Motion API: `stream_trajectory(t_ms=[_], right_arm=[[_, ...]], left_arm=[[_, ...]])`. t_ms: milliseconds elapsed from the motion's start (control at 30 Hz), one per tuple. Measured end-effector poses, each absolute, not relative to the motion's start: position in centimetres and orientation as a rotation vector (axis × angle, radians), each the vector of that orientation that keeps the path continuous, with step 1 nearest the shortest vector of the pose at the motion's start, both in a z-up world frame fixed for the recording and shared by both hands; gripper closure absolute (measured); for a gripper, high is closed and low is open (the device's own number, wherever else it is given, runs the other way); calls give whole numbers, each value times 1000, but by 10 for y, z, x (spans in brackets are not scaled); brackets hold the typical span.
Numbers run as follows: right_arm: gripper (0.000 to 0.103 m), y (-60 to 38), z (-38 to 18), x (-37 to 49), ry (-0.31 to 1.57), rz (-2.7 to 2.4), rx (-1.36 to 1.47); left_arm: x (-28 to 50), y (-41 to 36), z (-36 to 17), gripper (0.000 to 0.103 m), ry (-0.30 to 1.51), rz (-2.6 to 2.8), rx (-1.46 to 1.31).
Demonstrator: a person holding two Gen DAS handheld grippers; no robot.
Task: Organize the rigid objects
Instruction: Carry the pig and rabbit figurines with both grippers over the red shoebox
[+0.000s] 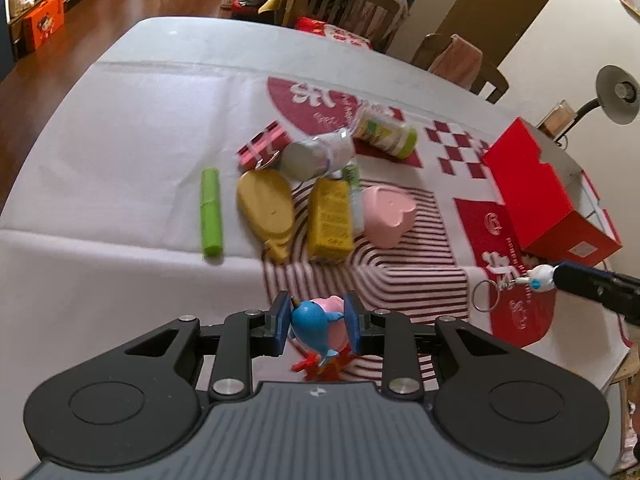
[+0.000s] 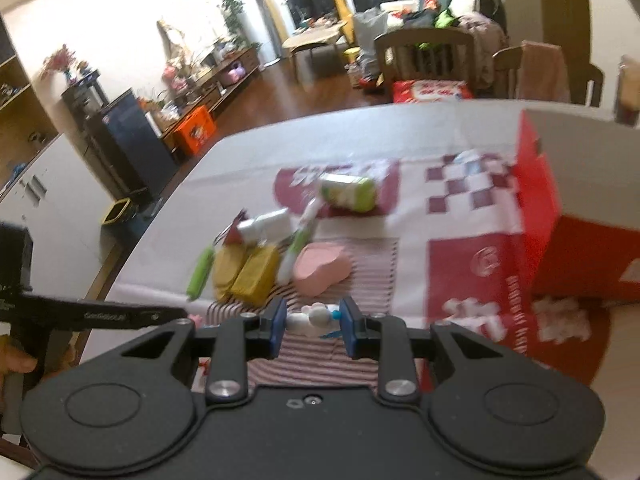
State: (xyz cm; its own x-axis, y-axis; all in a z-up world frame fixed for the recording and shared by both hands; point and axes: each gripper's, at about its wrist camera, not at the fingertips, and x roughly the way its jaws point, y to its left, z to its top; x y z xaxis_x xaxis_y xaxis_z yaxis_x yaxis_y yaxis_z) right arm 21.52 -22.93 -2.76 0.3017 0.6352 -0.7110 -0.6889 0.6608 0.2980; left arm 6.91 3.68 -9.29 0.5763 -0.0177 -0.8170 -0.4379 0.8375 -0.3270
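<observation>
- While the red box [image 1: 536, 184] sits on the table [image 1: 132, 128], the left gripper [image 1: 318, 326] squeezes a blue and pink toy [image 1: 316, 328].
- The right gripper [image 2: 314, 322] pinches a small white keychain toy [image 2: 310, 318].

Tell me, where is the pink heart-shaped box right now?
In the left wrist view, the pink heart-shaped box lies on the striped part of the tablecloth, right of the yellow carton and left of the open red box.

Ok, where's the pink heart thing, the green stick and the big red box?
pink heart dish [image 1: 387, 216], left wrist view, flat top.
green stick [image 1: 211, 212], left wrist view, middle.
red box [image 1: 536, 188], left wrist view, lid.
</observation>
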Motion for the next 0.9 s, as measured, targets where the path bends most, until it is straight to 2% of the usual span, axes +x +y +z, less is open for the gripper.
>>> stream_trajectory(t_ms=[467,900], right_arm=[[76,-292,25,308,798,730,-42],[76,-352,10,404,780,635,-65]], left_arm=[[160,-14,-36,75,915,139,-382],[283,-95,9,75,883,45,-312]])
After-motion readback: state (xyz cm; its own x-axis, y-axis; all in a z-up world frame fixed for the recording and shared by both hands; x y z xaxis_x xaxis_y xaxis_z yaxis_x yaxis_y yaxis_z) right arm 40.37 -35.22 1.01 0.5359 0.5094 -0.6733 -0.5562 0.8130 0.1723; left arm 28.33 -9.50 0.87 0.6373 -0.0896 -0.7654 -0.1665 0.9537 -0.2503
